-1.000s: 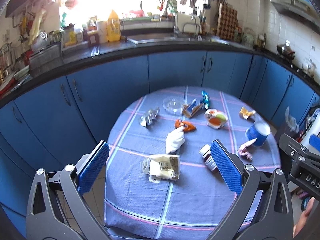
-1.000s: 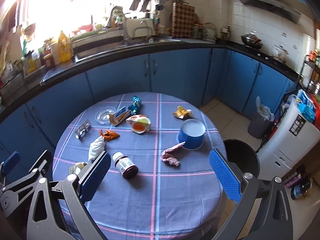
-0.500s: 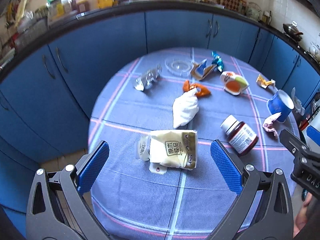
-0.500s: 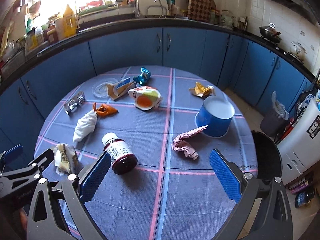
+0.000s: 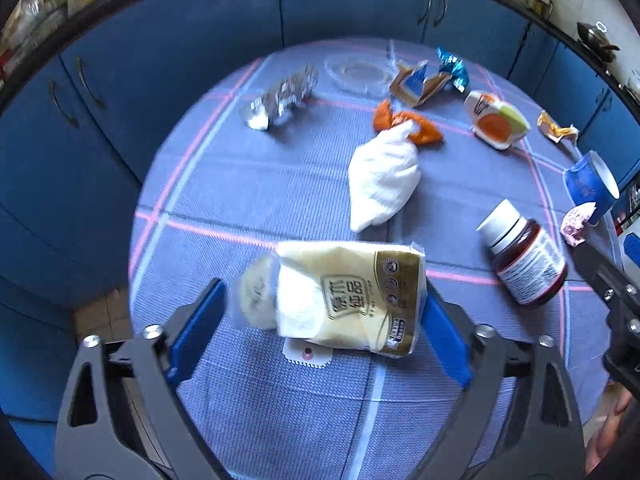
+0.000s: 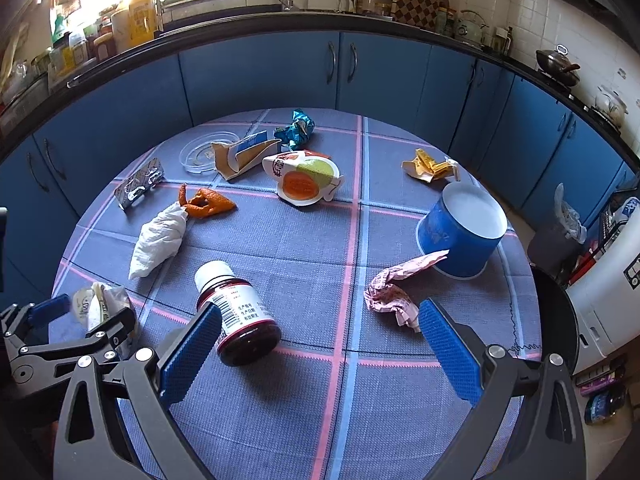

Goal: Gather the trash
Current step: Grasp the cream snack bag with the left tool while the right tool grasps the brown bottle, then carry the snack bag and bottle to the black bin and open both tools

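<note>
The left tool (image 5: 322,316) is straddling a cream snack packet (image 5: 344,300) lying near the front edge of the surface (image 5: 240,184) — jaws apart, nothing gripped. Squeezing across the packet's fuller middle should be keeping it from slipping out. The right tool (image 6: 316,344) is hovering open beside a brown pill bottle (image 6: 236,312). The packet's Chinese print is showing — not clearly legible.

A crumpled cream snack bag (image 5: 344,300) with a gold end lies flat at the near table edge. Beyond it lie a white wad (image 5: 382,182), an orange wrapper (image 5: 404,122), and a dark bottle (image 6: 236,312) on its side.
</note>
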`<state>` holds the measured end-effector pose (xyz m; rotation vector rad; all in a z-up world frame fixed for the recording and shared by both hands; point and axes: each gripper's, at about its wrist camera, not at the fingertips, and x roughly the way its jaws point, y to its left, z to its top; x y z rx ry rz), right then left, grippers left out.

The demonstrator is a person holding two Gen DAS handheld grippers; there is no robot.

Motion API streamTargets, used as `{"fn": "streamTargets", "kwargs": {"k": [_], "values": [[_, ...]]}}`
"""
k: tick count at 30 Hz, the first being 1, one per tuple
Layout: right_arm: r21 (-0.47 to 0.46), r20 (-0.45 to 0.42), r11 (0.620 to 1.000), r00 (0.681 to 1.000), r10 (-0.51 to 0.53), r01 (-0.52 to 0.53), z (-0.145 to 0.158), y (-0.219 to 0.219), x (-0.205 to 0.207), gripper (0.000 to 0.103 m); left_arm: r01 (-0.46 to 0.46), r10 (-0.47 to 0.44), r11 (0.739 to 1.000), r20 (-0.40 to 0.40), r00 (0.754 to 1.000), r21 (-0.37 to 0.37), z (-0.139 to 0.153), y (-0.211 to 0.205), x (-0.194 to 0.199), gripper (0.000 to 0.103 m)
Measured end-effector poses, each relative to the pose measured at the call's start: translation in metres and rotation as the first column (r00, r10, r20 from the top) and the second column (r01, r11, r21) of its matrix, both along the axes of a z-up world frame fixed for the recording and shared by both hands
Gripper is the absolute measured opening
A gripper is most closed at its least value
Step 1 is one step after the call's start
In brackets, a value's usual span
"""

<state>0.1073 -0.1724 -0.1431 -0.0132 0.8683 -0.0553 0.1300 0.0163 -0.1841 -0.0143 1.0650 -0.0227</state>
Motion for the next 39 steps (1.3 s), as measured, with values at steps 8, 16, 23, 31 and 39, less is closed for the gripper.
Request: {"fn": "streamTargets", "kwargs": {"k": [8,16,23,31,39], "values": [[-0.016,-0.016,0.999,0.999,0.028,-0.029,-0.006,0.013,0.01,0.096,-0.02,0.02,1.0,0.011,1.0,-0.009,-0.002,0.013,0.0,0.048],[-0.005,-0.049,0.996,0.995,0.092,-0.092,-0.015,0.033,0.02,0.096,-0.077,0.079,0.996,0.051,0.996,-0.032,0.007,0.038,0.004,0.037],[0.027,-0.146,0.991,0.981,0.13,-0.128,-0.037,0.045,0.034,0.058,-0.088,0.09,0.995,0.058,0.994,-0.039,0.005,0.037,0.006,0.037],[0.038,-0.129,0.992,0.984,0.126,-0.122,-0.033,0.039,0.029,0.055,-0.081,0.084,0.996,0.077,0.993,-0.046,0.012,0.032,0.005,0.037],[0.023,-0.063,0.995,0.993,0.099,-0.098,-0.012,0.026,0.016,0.055,-0.049,0.052,0.998,0.116,0.992,-0.034,0.029,0.015,-0.001,0.037]]}}
